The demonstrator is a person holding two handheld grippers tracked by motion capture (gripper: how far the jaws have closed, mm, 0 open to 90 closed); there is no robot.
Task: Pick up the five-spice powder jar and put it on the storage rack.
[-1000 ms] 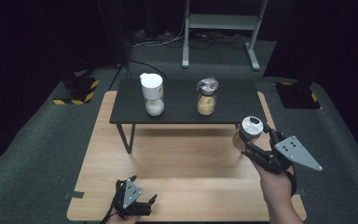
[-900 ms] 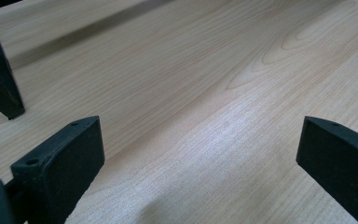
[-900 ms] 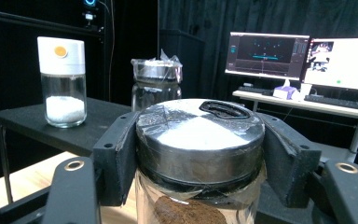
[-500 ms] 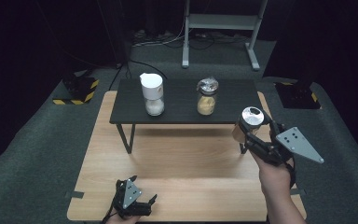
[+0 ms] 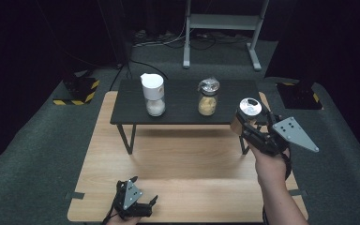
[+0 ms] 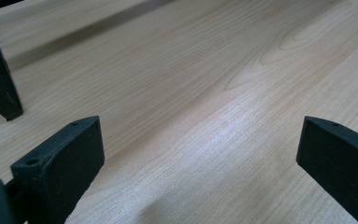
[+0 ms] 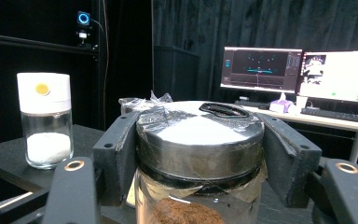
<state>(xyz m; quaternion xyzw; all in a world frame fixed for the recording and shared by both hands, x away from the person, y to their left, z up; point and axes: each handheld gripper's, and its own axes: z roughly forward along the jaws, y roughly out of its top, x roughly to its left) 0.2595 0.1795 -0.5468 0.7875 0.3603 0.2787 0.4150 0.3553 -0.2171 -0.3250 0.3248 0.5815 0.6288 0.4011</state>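
Left gripper (image 5: 138, 202) sits at 6 o'clock on the smooth pale wooden table (image 5: 183, 159), blocky black jaws spread, nothing between. Right gripper (image 5: 246, 123) at 3 o'clock clamps a round glass jar (image 7: 199, 154) by its shiny metal lid, brown stuff inside. Farther back, the matte black shelf (image 5: 178, 105) holds a white-capped salt jar (image 5: 153, 93).

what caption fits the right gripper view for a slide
Right gripper clamped on a metal-lidded jar, with a white-capped jar of white powder on the black shelf behind.
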